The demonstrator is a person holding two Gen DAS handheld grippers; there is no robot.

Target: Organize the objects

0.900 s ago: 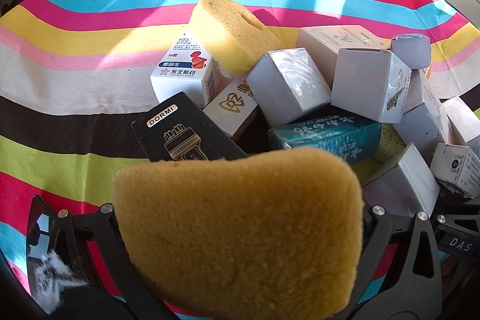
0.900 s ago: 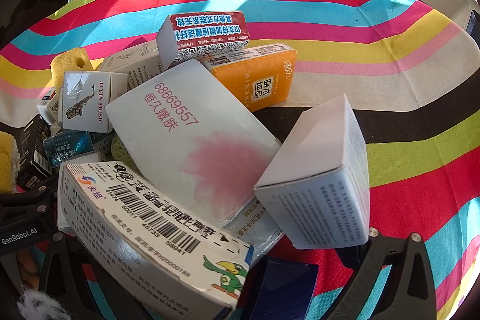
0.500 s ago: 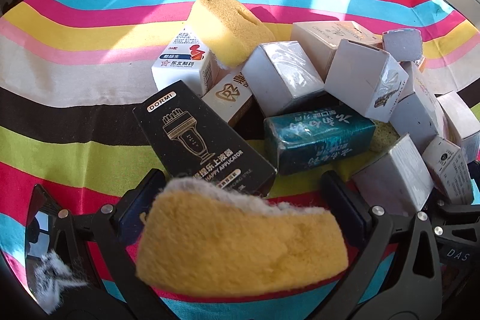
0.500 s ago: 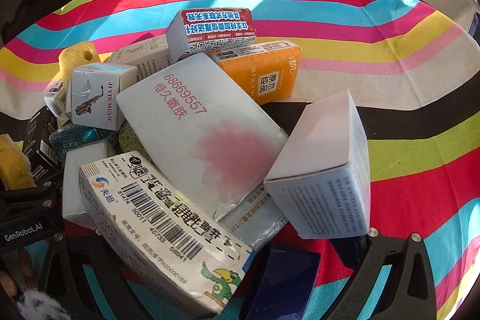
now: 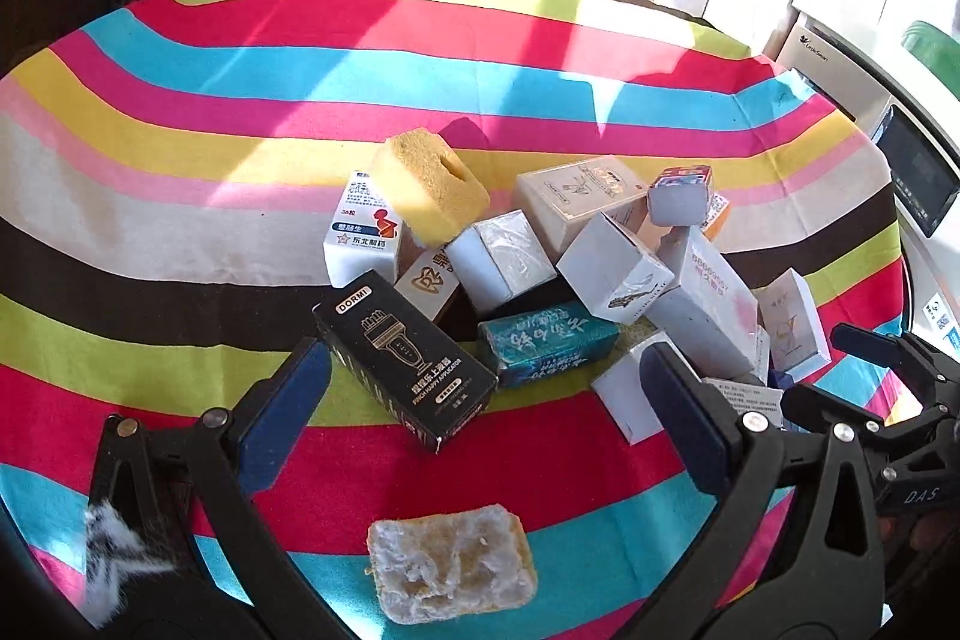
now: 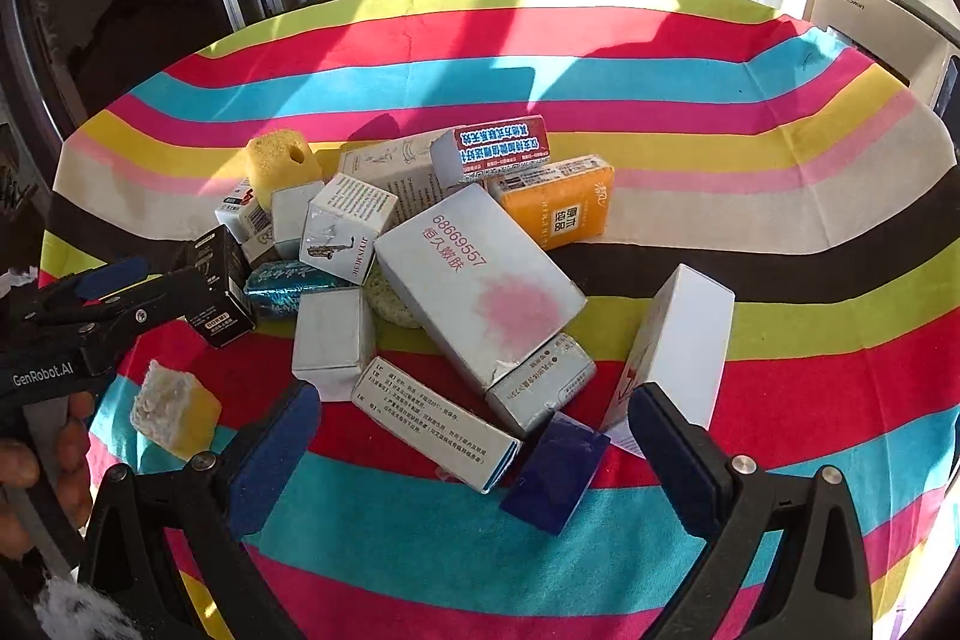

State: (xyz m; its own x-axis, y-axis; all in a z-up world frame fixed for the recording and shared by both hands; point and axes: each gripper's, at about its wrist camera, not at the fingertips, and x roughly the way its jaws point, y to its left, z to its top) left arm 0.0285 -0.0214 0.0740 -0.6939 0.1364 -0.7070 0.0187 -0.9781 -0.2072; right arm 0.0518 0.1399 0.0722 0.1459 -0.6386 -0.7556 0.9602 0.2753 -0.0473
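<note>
A worn yellow sponge (image 5: 450, 562) lies flat on the striped cloth (image 5: 180, 196), below and free of my left gripper (image 5: 480, 370), which is open with nothing between its fingers. Ahead of it sits a pile of small boxes: a black DORMI box (image 5: 402, 364), a teal packet (image 5: 546, 343) and a second yellow sponge (image 5: 429, 187) on top. My right gripper (image 6: 474, 400) is open above a long white printed box (image 6: 432, 424) and a dark blue box (image 6: 555, 472), touching neither. The dropped sponge (image 6: 174, 418) also shows at the right wrist view's left.
A large white box with a pink blot (image 6: 480, 280), an orange packet (image 6: 558, 208), a red-label box (image 6: 498, 148) and an upright white box (image 6: 678, 346) crowd the pile. A white appliance (image 6: 870, 28) stands beyond the table's right edge. Windows run behind. A hand (image 6: 36, 466) holds the left gripper (image 6: 114, 280).
The left gripper opened and let go of the sponge, which now lies on the cloth. Both grippers pulled back and up from the pile, so more of the table shows.
</note>
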